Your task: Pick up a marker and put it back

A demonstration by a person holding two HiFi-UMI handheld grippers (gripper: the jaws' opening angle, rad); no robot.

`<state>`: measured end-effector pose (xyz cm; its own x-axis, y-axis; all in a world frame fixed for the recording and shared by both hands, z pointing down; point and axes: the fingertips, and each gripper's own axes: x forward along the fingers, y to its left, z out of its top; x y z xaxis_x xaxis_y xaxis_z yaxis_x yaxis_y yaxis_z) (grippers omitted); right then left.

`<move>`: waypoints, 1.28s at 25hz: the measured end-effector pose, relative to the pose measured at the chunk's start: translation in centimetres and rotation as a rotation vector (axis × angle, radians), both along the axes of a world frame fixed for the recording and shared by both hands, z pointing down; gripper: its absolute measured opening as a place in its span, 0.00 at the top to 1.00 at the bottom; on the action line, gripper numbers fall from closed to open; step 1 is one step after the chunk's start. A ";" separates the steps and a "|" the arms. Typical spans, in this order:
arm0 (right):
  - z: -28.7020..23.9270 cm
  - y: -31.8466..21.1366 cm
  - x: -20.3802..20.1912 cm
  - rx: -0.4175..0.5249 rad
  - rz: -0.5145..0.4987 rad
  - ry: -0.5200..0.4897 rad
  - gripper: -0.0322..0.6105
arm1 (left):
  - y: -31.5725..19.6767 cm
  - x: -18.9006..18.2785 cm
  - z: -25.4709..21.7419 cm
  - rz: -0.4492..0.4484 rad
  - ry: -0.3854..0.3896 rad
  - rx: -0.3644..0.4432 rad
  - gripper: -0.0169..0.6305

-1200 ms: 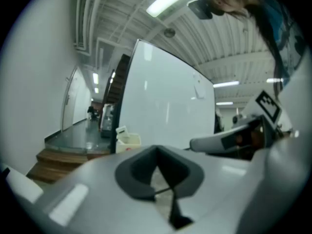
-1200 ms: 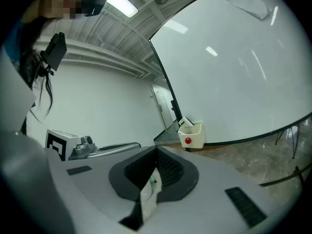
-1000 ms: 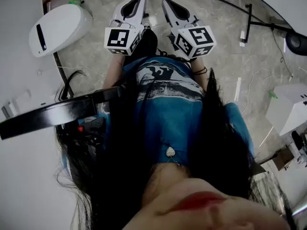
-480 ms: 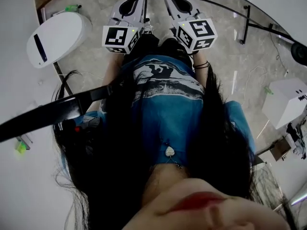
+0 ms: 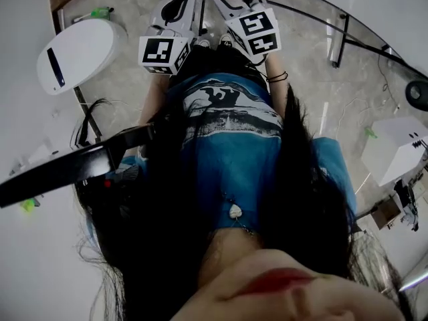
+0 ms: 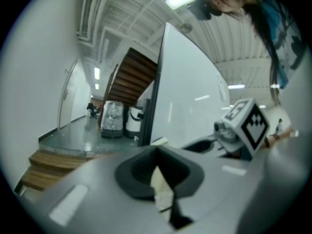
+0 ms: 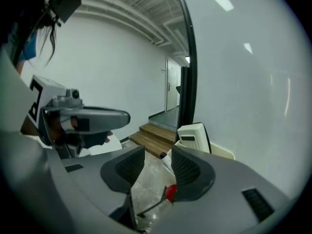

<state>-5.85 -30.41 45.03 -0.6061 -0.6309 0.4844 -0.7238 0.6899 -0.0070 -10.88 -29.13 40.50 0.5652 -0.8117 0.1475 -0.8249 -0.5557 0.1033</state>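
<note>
My left gripper [image 6: 157, 155] has a smooth matt grey plastic shell, and its dark pads [image 6: 137, 170] look ribbed and rubbery. The floor [image 5: 127, 79] looks like mottled grey stone, polished enough to shine. The steps [image 7: 153, 135] further off are warm brown wood. The white panel [image 6: 190, 96] is glossy and throws back the ceiling lights. My shirt [image 5: 234, 152] is blue cloth, and the white housing [image 5: 77, 49] on the left is smooth plastic.

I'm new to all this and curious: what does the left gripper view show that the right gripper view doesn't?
Only the left gripper view: the left tool seen along its closed jaws, and a rising staircase. Only the right gripper view: the right tool, jaws opening, gripping nothing, a white device, a small red thing. Both: low wooden steps.
</note>
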 end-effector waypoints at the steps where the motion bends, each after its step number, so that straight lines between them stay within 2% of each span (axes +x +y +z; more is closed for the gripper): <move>1: 0.7 -0.2 0.0 0.012 -0.016 0.062 0.72 | -0.1 0.0 0.2 -0.011 0.000 -0.002 0.98; 5: 3.0 -1.7 -0.4 0.035 -0.085 0.304 0.72 | -0.7 -0.4 0.4 -0.048 -0.010 -0.010 0.98; 7: 3.8 -2.3 -0.5 0.036 -0.107 0.376 0.72 | -0.8 -0.4 0.3 -0.066 -0.009 -0.015 0.98; 9: 4.2 -3.0 -0.4 0.036 -0.103 0.400 0.72 | -1.0 -0.4 0.5 -0.081 -0.009 -0.021 0.98; 13: 4.5 -3.5 -0.7 -0.004 -0.107 0.377 0.72 | -1.2 -1.1 0.8 -0.107 -0.010 -0.027 0.98; 15: 4.4 -3.3 -0.7 -0.017 -0.101 0.358 0.79 | -1.1 -1.6 0.8 -0.120 -0.008 -0.026 0.98; 19: 4.0 -3.4 -0.7 -0.026 -0.094 0.314 0.79 | -1.1 -2.3 1.0 -0.134 -0.010 -0.028 0.98; 22: 2.6 -3.6 -0.5 0.032 -0.073 0.291 0.81 | -1.3 -2.2 0.9 -0.136 -0.010 -0.028 0.98; 27: -2.5 -3.6 0.2 0.113 -0.007 0.127 0.83 | -1.0 -2.2 0.9 -0.128 -0.011 -0.031 0.98; 32: -7.1 -3.0 1.9 0.175 0.051 0.035 0.84 | -0.7 -1.9 0.9 -0.098 -0.009 -0.024 0.98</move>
